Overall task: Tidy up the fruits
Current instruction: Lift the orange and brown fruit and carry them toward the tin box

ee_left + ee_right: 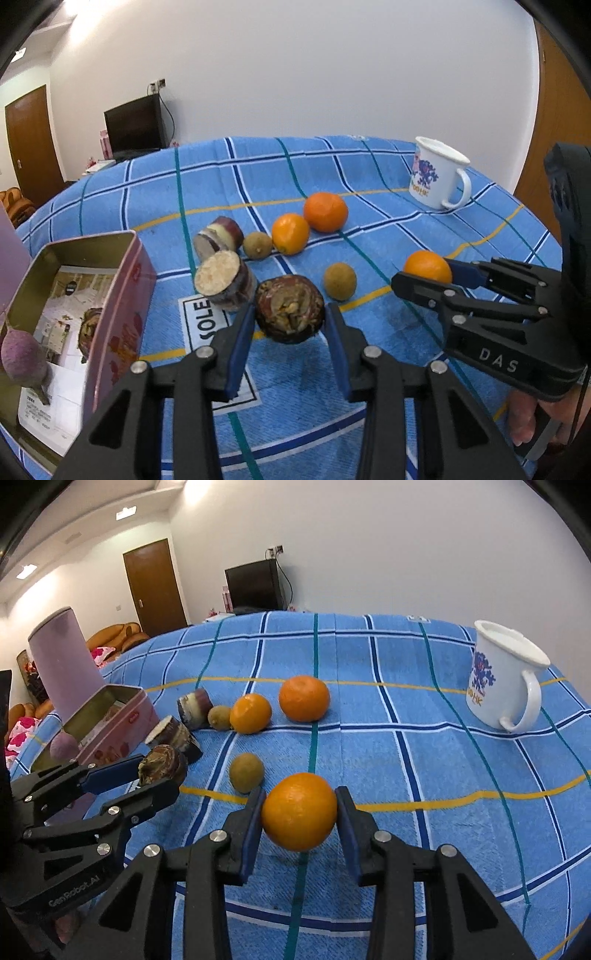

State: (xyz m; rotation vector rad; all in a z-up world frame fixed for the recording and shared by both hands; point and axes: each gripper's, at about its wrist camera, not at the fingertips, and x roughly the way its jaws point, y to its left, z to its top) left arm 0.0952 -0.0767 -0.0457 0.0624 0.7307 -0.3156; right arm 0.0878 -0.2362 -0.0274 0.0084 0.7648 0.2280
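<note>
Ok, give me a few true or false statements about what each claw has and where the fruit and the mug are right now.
1. The left claw is shut on an orange. False: it grips a dark brown fruit.
2. The right claw grips an orange. True.
3. The white mug lies on its side. False: it stands upright.
4. The pink tin is open. True.
5. Two more oranges sit on the blue checked cloth. True.
</note>
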